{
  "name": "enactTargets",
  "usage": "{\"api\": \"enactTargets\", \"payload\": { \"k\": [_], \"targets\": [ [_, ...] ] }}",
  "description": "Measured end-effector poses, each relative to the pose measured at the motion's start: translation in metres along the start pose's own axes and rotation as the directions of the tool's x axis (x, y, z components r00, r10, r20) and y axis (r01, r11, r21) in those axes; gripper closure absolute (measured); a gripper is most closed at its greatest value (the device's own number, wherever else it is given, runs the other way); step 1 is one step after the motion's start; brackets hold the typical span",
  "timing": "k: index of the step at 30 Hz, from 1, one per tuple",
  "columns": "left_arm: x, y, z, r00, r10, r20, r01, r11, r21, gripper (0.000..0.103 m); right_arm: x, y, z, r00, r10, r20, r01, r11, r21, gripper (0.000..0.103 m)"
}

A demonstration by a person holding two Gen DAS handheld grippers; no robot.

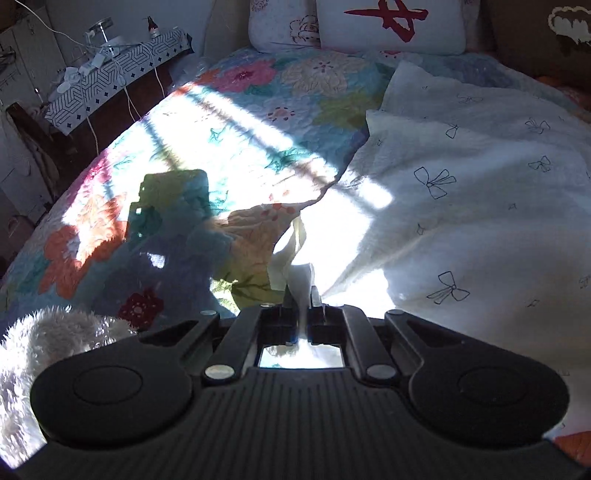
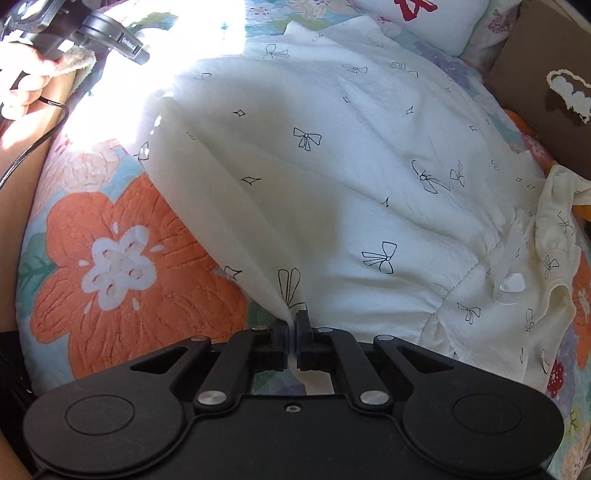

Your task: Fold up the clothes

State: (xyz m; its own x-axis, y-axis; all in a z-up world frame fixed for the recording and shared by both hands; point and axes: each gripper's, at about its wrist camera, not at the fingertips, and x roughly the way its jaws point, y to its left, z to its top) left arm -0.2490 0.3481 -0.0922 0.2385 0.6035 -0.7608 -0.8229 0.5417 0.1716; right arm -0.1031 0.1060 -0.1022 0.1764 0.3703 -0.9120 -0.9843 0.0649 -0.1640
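Observation:
A white garment with small black bow prints [image 1: 461, 177] lies spread on a floral quilt [image 1: 229, 122]. My left gripper [image 1: 300, 291] is shut on a bunched edge of the garment and lifts it slightly. In the right wrist view the same garment [image 2: 351, 166] fills the middle. My right gripper [image 2: 291, 319] is shut on its near edge, which pulls up into a taut fold. The left gripper [image 2: 110, 37] also shows at the top left of that view, held in a hand, over the garment's sunlit far corner.
Pillows [image 1: 391, 26] line the head of the bed. A brown cushion [image 2: 546, 96] sits at the right. A bedside table with cables [image 1: 110, 74] stands left of the bed. A fluffy white sleeve [image 1: 48, 347] is at the lower left. Strong sunlight crosses the quilt.

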Motion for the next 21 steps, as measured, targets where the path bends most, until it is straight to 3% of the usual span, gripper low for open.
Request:
{"api": "enactTargets", "payload": {
  "k": [3,6,10,12,13,15,16,21],
  "targets": [
    [-0.006,0.006,-0.001,1.0,0.008,-0.017,-0.008,1.0,-0.03,0.093,-0.004,-0.002,0.002,1.0,0.014,-0.011,-0.014,1.0,0.019,0.096],
    [-0.019,0.017,-0.005,0.999,-0.03,-0.042,0.026,0.996,-0.088,0.072,-0.024,-0.011,0.005,1.0,0.008,0.023,-0.01,0.998,0.057,0.086],
    [-0.04,0.025,-0.003,0.991,-0.132,-0.022,0.129,0.986,-0.107,0.051,-0.075,-0.057,-0.004,0.989,-0.017,0.147,-0.018,0.972,0.234,0.048],
    [-0.05,0.025,0.0,0.984,-0.18,-0.005,0.178,0.979,-0.103,0.046,-0.096,-0.087,-0.016,0.981,0.004,0.192,-0.079,0.92,0.385,0.047],
    [-0.055,0.024,0.001,0.979,-0.206,0.006,0.205,0.973,-0.101,0.046,-0.106,-0.1,-0.024,0.978,0.02,0.209,-0.119,0.875,0.469,0.047],
    [-0.063,0.022,0.003,0.966,-0.256,0.028,0.258,0.961,-0.097,0.046,-0.119,-0.117,-0.037,0.968,0.057,0.245,-0.192,0.796,0.573,0.046],
    [-0.067,0.021,0.004,0.959,-0.281,0.039,0.283,0.954,-0.095,0.046,-0.126,-0.118,-0.043,0.965,0.06,0.254,-0.204,0.78,0.592,0.046],
    [-0.09,0.003,0.009,0.914,-0.396,0.09,0.397,0.918,0.006,0.039,-0.142,-0.116,-0.044,0.992,0.022,0.126,-0.09,0.819,0.567,0.042]
  ]
}}
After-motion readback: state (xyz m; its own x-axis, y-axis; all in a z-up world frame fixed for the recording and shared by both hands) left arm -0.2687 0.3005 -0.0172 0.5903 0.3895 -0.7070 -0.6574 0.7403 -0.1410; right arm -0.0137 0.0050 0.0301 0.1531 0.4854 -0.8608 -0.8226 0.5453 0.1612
